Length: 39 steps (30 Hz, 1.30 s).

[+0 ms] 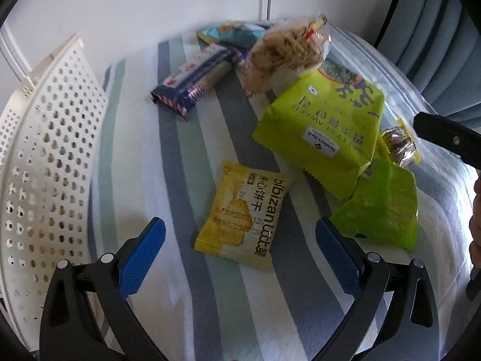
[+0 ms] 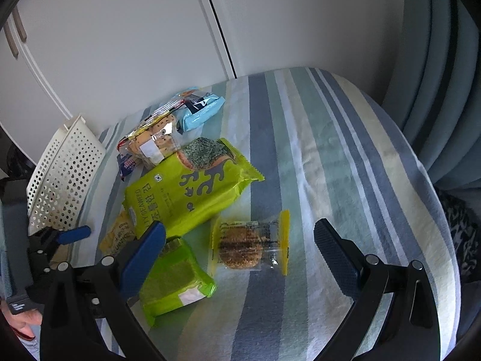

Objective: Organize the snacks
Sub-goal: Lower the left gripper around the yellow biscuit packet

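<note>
Snacks lie scattered on a striped cloth. A yellow biscuit packet (image 1: 242,219) rests just ahead of my open left gripper (image 1: 240,251), between its blue fingers but not touched. Beyond it are a large green seaweed bag (image 1: 324,132), a small green pack (image 1: 381,207), a navy wafer pack (image 1: 195,82), a clear bag of crackers (image 1: 285,54) and a light blue pack (image 1: 234,33). My right gripper (image 2: 240,246) stands open over a clear-wrapped round cookie with yellow ends (image 2: 251,243). The seaweed bag (image 2: 186,189) and small green pack (image 2: 174,279) lie to its left.
A white perforated basket (image 1: 45,162) stands at the left edge of the cloth (image 2: 330,156), also visible as the basket (image 2: 63,177) from the right. White cabinet doors are behind. A blue-grey upholstered seat (image 2: 436,75) rises at the right. The cloth's right half is bare.
</note>
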Available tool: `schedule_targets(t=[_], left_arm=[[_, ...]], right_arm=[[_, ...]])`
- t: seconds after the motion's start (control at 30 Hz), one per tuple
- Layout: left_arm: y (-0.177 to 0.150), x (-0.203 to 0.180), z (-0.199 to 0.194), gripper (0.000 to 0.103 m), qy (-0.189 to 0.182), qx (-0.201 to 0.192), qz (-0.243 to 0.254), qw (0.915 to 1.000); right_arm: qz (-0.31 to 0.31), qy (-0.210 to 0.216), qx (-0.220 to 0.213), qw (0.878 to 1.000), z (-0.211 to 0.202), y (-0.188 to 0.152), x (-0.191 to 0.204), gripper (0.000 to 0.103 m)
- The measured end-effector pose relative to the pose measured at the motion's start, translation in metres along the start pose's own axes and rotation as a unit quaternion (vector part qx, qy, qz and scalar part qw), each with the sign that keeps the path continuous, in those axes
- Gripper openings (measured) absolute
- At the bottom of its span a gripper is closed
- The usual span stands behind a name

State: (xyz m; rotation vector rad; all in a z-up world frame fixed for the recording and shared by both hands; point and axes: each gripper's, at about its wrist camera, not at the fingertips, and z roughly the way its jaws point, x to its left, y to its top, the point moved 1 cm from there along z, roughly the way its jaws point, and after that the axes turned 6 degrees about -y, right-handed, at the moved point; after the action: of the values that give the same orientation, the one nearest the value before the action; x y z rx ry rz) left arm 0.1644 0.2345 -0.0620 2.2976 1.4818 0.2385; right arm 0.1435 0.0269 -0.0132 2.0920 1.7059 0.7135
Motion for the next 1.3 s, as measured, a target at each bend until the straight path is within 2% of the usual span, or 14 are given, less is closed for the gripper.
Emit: schedule_targets(t=[0.2,0.33,0.43,0.53,0.63,0.7,0.97,1.13,1.3], left_arm=[[0.004,-0.004,0.021,0.101,0.011,0.024,0.02,0.9995],[0.008,0.006,0.021,0.101,-0.003,0.017,-0.004,0.9998],[0.01,0.018,0.02,0.096,-0.015,0.014,-0.033,0.9993],[0.011,0.02,0.018,0.087,-0.002,0.011,-0.029,0.9995],[0.013,0.022,0.016,0.069,0.009,0.002,-0.026,0.9996],[0.016,0.024,0.013,0.051,0.011,-0.005,-0.028,0.9995],[-0.004,0.01,-0.008,0.05,0.018,-0.028,-0.036,0.9988],[-0.015,0.002,-0.03,0.05,0.028,-0.069,-0.047,0.9961],[-0.025,0.005,-0.054,0.05,0.021,-0.116,-0.077,0.9901]], right_arm=[[0.006,0.01,-0.001,1.0,-0.001,0.001,-0.002,0.098],[0.012,0.012,-0.004,1.0,-0.002,0.001,-0.005,0.098],[0.017,0.014,-0.004,1.0,-0.003,0.001,-0.007,0.098],[0.019,0.014,-0.006,1.0,-0.003,0.002,-0.008,0.098],[0.019,0.015,-0.005,1.0,-0.003,0.003,-0.01,0.098],[0.02,0.013,-0.003,1.0,-0.003,0.003,-0.011,0.098],[0.016,0.009,0.01,1.0,0.003,0.001,-0.009,0.098],[0.029,0.013,0.023,0.999,0.009,0.001,-0.016,0.098],[0.033,0.013,0.042,0.998,0.018,-0.002,-0.02,0.098]])
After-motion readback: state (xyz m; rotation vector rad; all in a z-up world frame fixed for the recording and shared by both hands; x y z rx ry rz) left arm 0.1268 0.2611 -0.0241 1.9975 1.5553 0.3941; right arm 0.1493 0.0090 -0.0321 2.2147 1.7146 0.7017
